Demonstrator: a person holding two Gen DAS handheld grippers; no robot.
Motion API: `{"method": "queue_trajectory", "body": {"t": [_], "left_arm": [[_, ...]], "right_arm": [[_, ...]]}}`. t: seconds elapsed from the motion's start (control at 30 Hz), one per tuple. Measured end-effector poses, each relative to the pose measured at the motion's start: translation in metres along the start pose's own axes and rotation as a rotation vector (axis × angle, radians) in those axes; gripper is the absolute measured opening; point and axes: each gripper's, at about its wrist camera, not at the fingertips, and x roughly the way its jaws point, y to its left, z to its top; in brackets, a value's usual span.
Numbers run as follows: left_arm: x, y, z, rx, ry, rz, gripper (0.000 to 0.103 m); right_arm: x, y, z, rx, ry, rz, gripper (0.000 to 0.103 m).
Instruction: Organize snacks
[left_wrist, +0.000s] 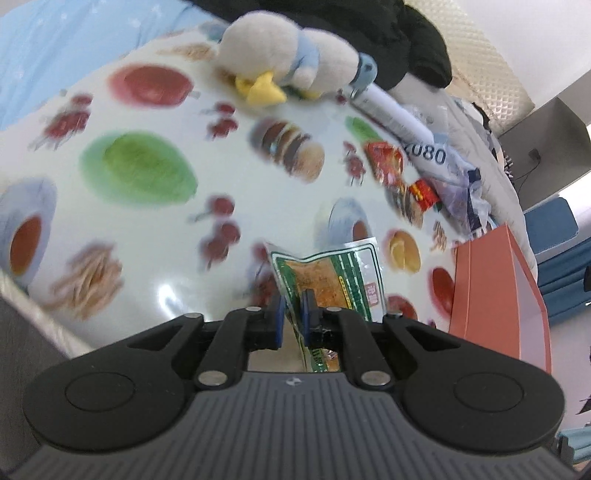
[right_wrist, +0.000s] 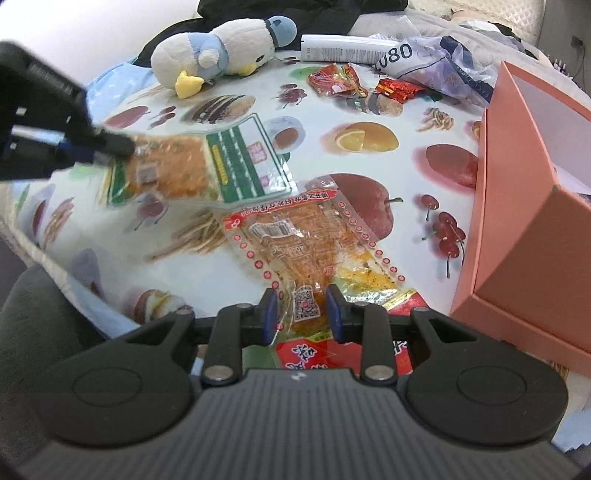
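My left gripper (left_wrist: 293, 314) is shut on the edge of a green snack packet (left_wrist: 332, 273), which hangs over the food-print tablecloth (left_wrist: 147, 229). In the right wrist view that gripper (right_wrist: 92, 147) comes in from the left, with the green packet (right_wrist: 207, 162) blurred and held just above the table. My right gripper (right_wrist: 301, 314) is closed on the near end of a clear packet with red dots (right_wrist: 306, 236). That packet's QR-code end sits bunched between the blue pads. A red packet (right_wrist: 306, 354) lies under the fingers.
An open pink box (right_wrist: 517, 221) stands at the right edge of the table. At the back lie a plush penguin (right_wrist: 221, 48), a white tube (right_wrist: 343, 48), a plastic bag (right_wrist: 443, 62) and small red snack packets (right_wrist: 336, 83).
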Motion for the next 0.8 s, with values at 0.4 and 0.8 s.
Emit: {"method": "queue_trajectory", "body": {"t": [0.4, 0.8], "left_arm": [[-0.01, 0.006, -0.022, 0.064, 0.078, 0.066, 0.07], [-0.021, -0.027, -0.017, 0.399, 0.072, 0.069, 0.091]], "right_arm": [[-0.009, -0.002, -0.005, 0.021, 0.0, 0.062, 0.052], [-0.024, -0.019, -0.004, 0.04, -0.1, 0.067, 0.083]]}}
